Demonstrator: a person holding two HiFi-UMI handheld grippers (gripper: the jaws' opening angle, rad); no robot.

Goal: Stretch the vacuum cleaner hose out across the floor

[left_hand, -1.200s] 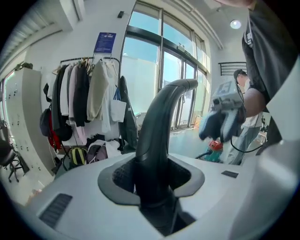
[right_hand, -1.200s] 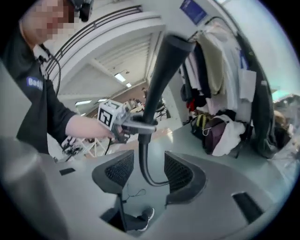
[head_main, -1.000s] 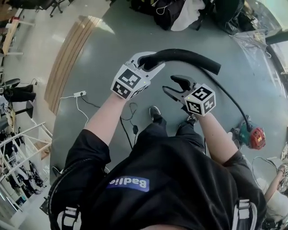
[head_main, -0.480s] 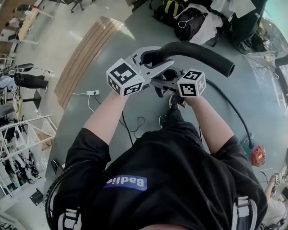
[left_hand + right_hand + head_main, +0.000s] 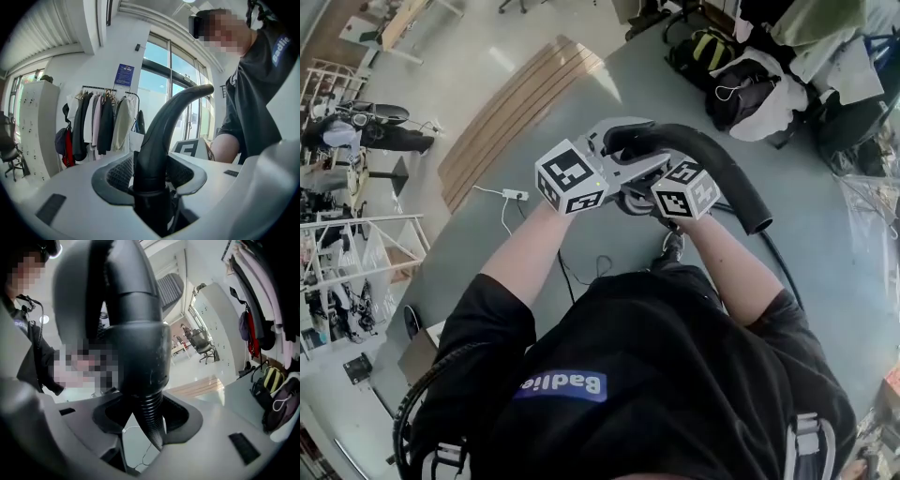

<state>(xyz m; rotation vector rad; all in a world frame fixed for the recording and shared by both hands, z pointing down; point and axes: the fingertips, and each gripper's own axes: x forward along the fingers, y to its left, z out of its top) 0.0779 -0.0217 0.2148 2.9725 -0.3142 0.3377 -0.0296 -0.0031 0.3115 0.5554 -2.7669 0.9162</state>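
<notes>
Hose [image 5: 727,178] in both grips: left fingers [image 5: 119,174], just eased wider, clamp its curved handle; my right fingers [image 5: 179,416], just closing, pinch its ribs.

The head view looks from over the person [image 5: 656,375] steeply down at the floor [image 5: 469,253]. The left gripper view looks about level past the hose [image 5: 154,154], which is right at its lens, toward a coat rack [image 5: 101,122] and windows [image 5: 157,70]. The right gripper view, equally close to the hose, faces across the floor to a wooden strip [image 5: 197,387]. All three views share the hose. The head and right gripper views share the strip.
</notes>
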